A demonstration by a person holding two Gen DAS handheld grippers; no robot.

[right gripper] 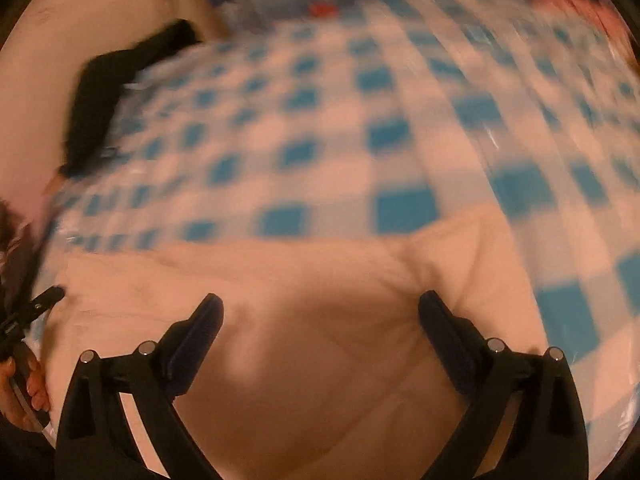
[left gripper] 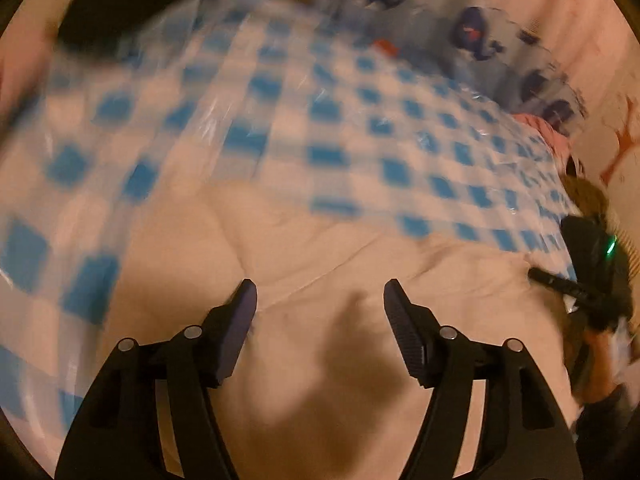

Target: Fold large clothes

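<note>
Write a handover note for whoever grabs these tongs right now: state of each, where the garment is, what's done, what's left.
Left tongs: open, empty, above the pale garment.
Right tongs: open wide, empty, above the same garment.
Garment lies on the blue checked cover, creased; neither view shows all of it.
Done: hard to tell; no clear fold in these blurred views.
Left: grip an edge or corner and fold.

A pale cream garment (left gripper: 328, 248) is lying below my black left gripper (left gripper: 320, 300) and my black right gripper (right gripper: 320, 316). A blue-and-white checked plastic sheet (left gripper: 280, 120) is covering the bed beyond it. A light cloth (left gripper: 500, 28) printed with dark blue shapes and red marks is showing at the bed's far edge.
</note>
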